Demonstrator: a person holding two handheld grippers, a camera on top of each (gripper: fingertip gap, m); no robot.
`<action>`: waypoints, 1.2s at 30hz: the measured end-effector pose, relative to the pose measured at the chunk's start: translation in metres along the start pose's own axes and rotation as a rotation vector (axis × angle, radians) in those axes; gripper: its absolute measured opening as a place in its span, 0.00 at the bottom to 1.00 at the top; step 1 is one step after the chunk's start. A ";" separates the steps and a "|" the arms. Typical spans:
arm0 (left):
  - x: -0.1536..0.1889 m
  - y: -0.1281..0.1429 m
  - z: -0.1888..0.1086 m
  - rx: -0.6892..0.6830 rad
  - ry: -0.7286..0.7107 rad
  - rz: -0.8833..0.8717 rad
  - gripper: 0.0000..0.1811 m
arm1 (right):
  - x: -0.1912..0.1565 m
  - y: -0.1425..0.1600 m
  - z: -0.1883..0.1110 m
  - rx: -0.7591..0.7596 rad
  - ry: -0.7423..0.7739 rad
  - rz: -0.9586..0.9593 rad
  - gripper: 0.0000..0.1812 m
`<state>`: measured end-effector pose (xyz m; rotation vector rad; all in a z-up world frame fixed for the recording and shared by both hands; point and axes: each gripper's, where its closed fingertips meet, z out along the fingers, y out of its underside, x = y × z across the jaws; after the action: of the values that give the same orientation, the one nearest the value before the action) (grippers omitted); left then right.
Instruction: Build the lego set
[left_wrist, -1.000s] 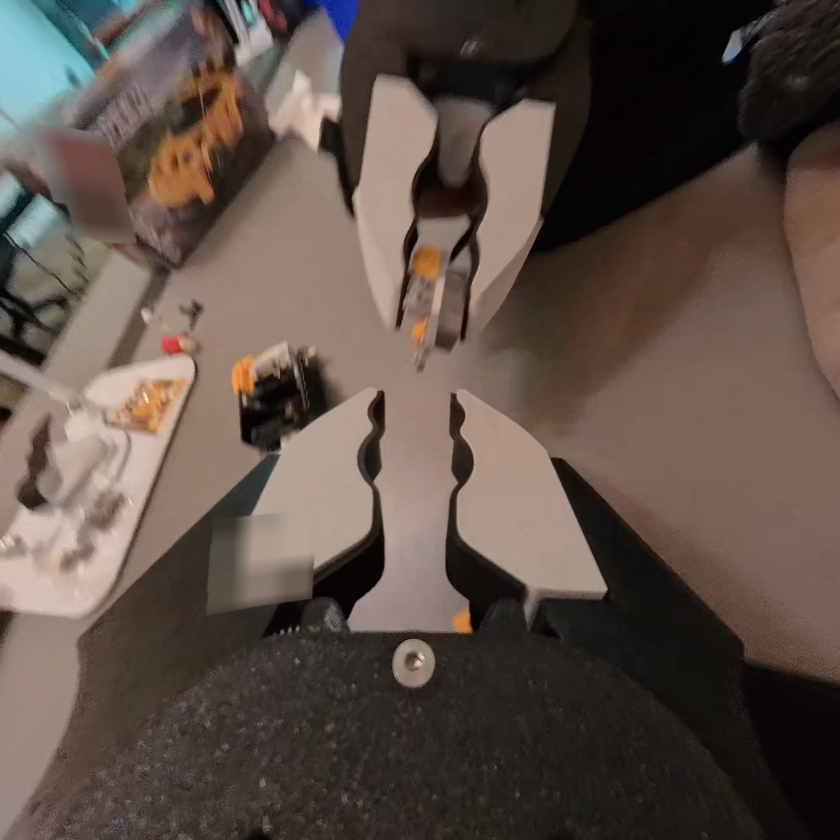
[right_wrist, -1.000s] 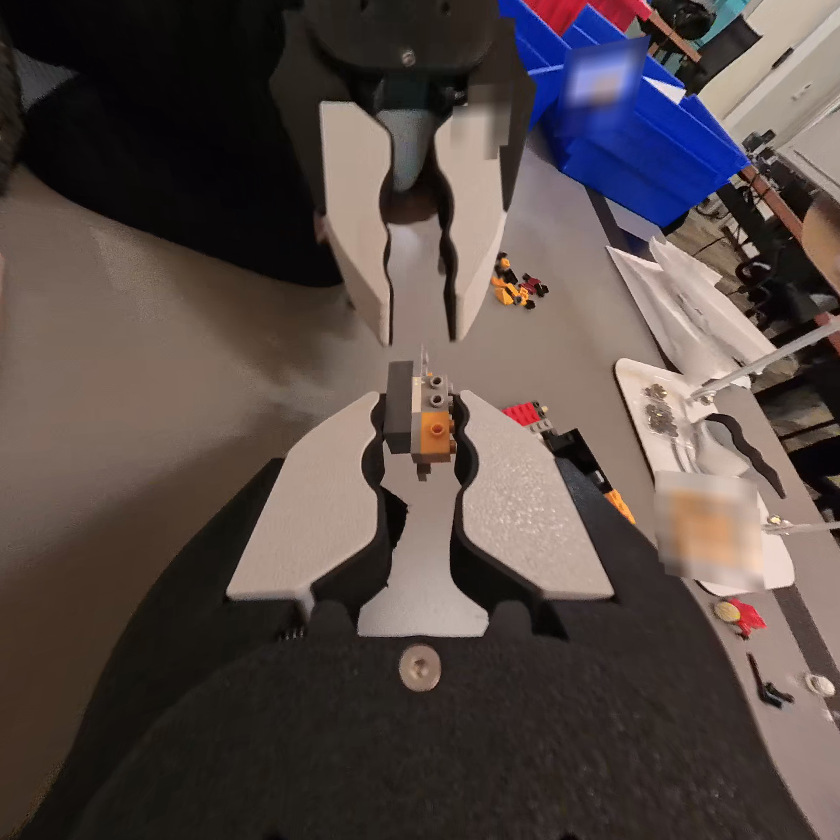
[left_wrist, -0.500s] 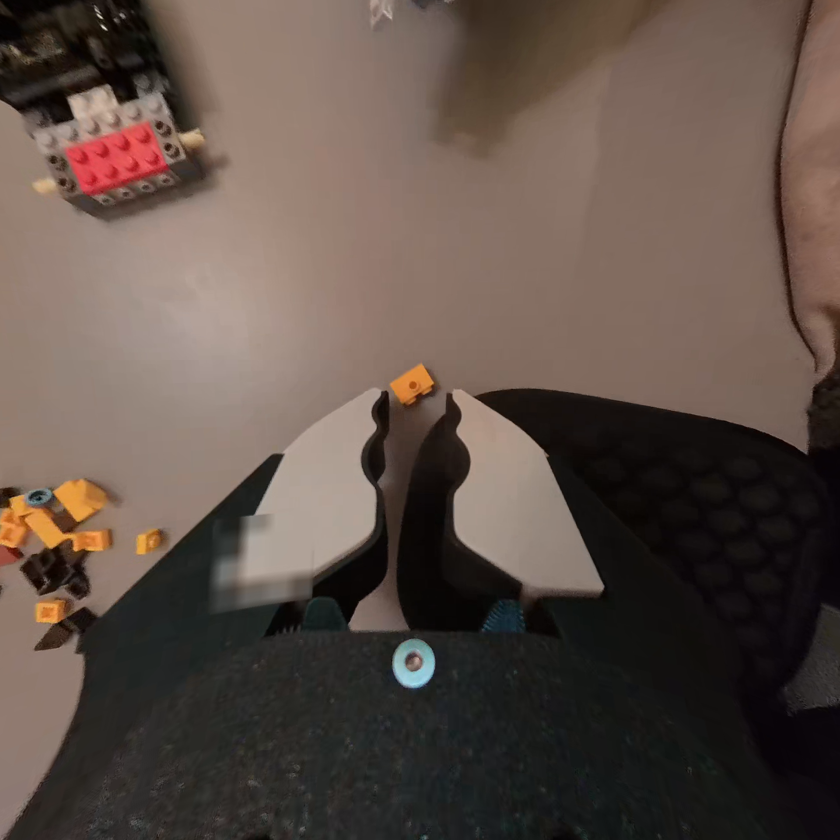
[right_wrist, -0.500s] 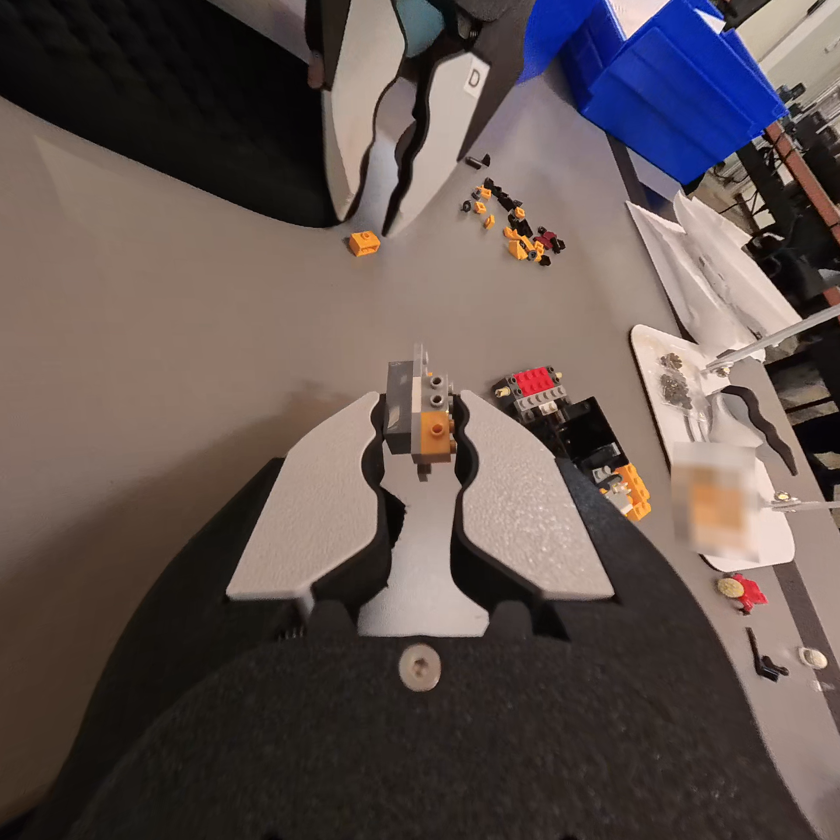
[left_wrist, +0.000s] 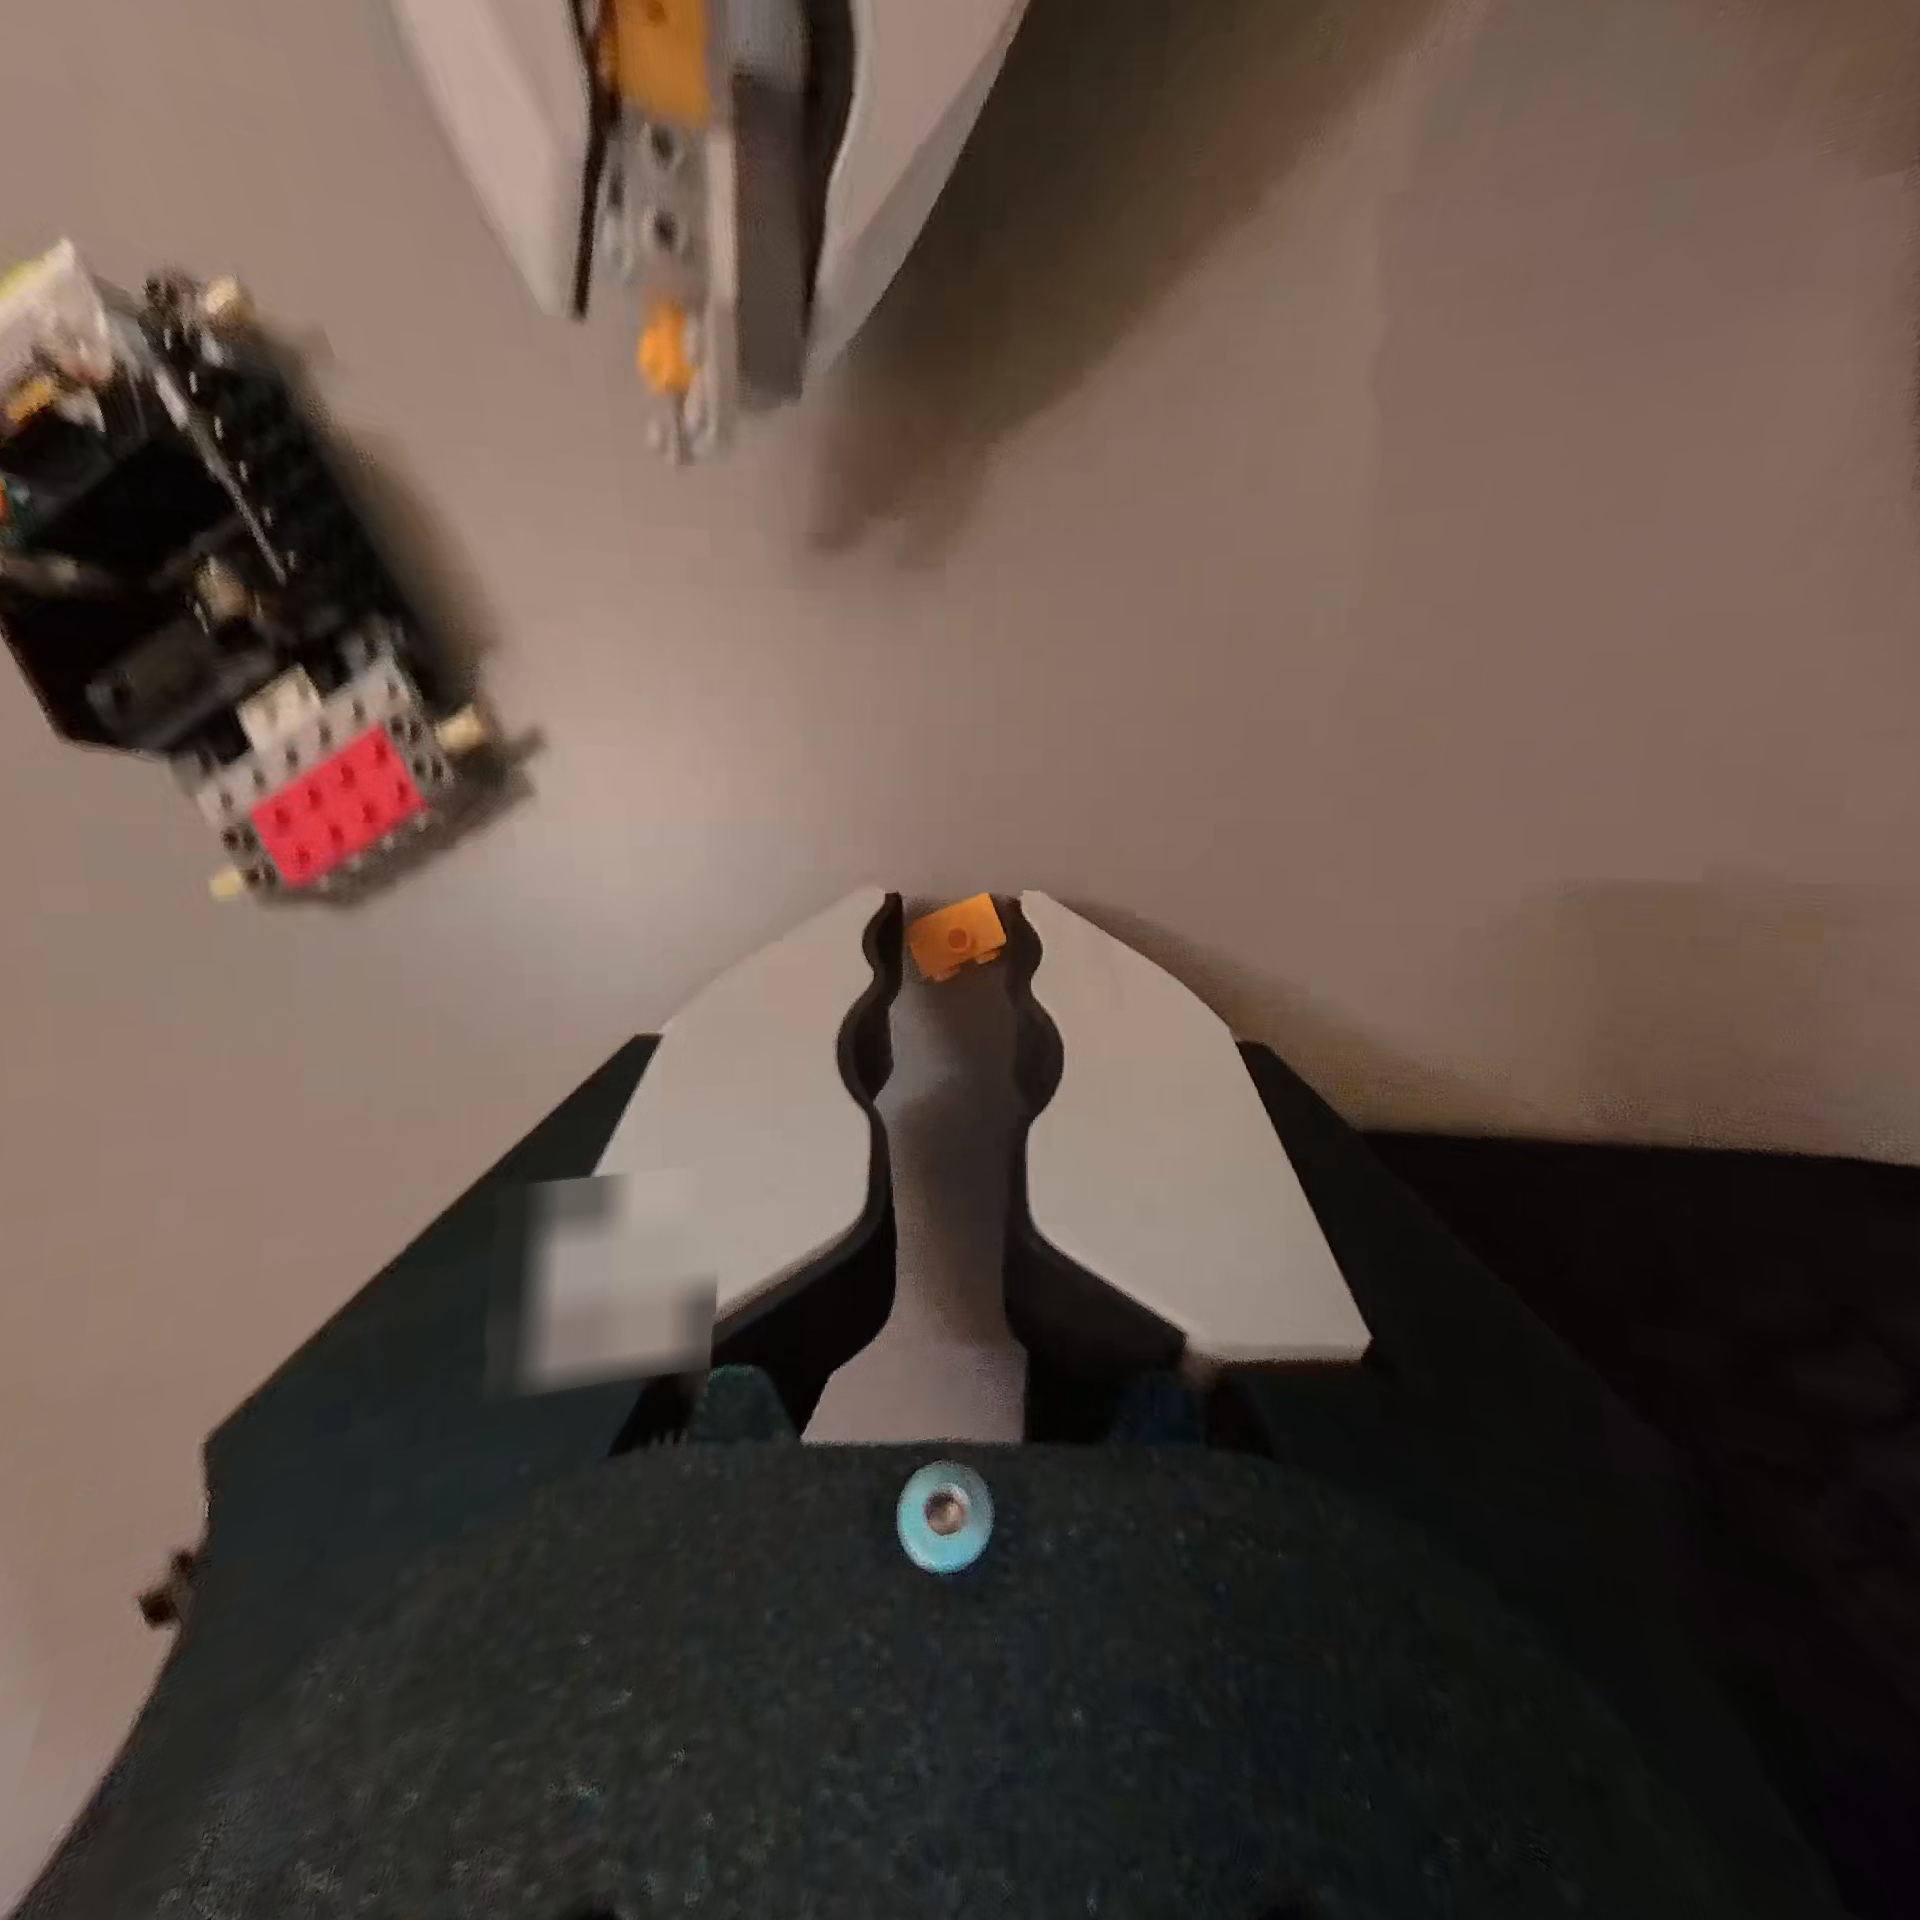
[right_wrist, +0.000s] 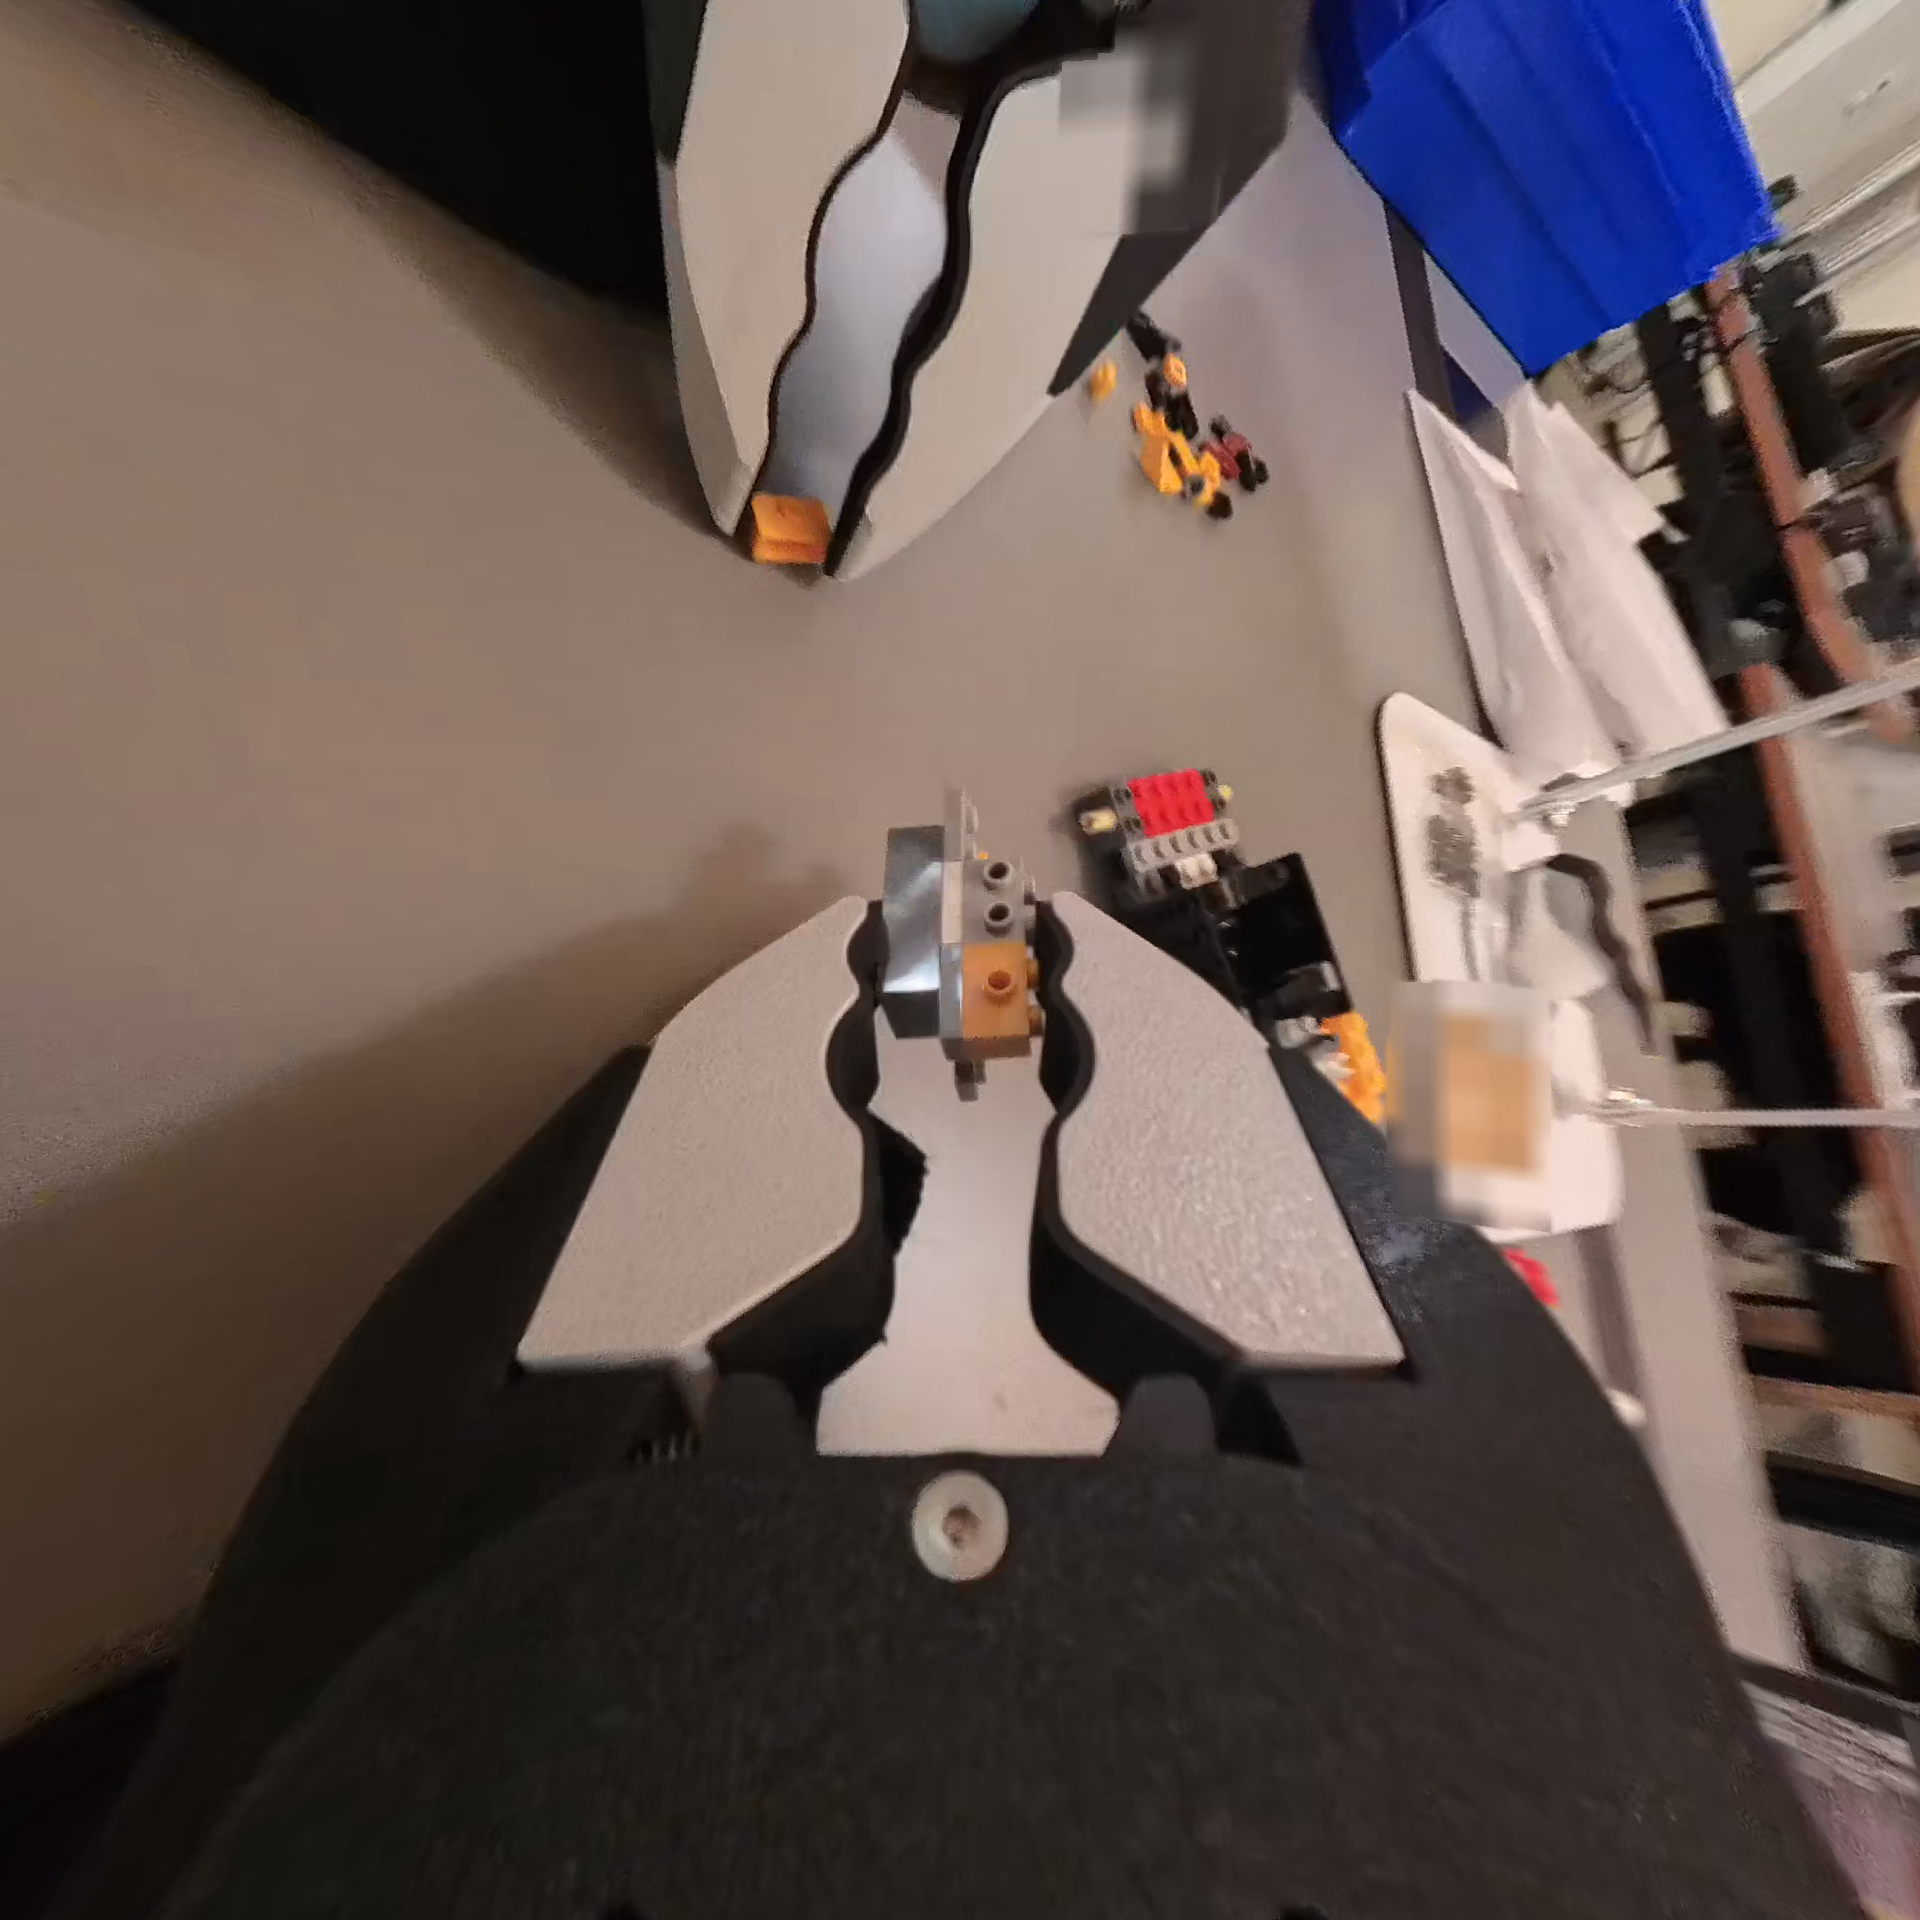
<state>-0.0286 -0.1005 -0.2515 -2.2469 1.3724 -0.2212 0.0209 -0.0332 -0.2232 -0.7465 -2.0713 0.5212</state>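
Note:
My left gripper (left_wrist: 954, 909) is low over the grey table, its jaws closed around a small orange brick (left_wrist: 956, 935). The right wrist view shows it at the top (right_wrist: 795, 551) with that brick (right_wrist: 790, 525) between its tips. My right gripper (right_wrist: 961, 904) is shut on a small grey and orange sub-assembly (right_wrist: 956, 966) and holds it above the table. It faces the left gripper from a short way off and also shows in the left wrist view (left_wrist: 696, 343). A black model with a red plate (right_wrist: 1216, 883) lies on the table beside the right gripper.
A pile of loose orange and black pieces (right_wrist: 1184, 436) lies behind the left gripper. Blue bins (right_wrist: 1538, 156) stand at the far right. A white tray (right_wrist: 1455, 790) and clear bags (right_wrist: 1538, 582) lie along the table's right edge. About 9 centimeters separates my left fingertips from my right.
My left gripper dropped from facing the right gripper to the table, moved forward around the small orange brick, and its jaws narrowed onto it. The right gripper kept its sub-assembly.

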 end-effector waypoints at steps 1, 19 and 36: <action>-0.001 -0.006 0.002 0.006 0.008 0.015 0.10 | 0.002 0.004 0.002 -0.026 0.020 -0.051 0.15; -0.017 -0.053 0.012 0.236 -0.056 0.019 0.10 | -0.019 -0.006 -0.008 0.046 -0.239 0.153 0.23; -0.025 -0.110 -0.054 0.441 -0.573 0.365 0.10 | 0.026 -0.073 -0.032 0.351 -0.465 1.059 0.06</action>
<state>0.0258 -0.0556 -0.1480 -1.5044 1.2324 0.2144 0.0125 -0.0667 -0.1470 -1.5901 -1.7340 1.7157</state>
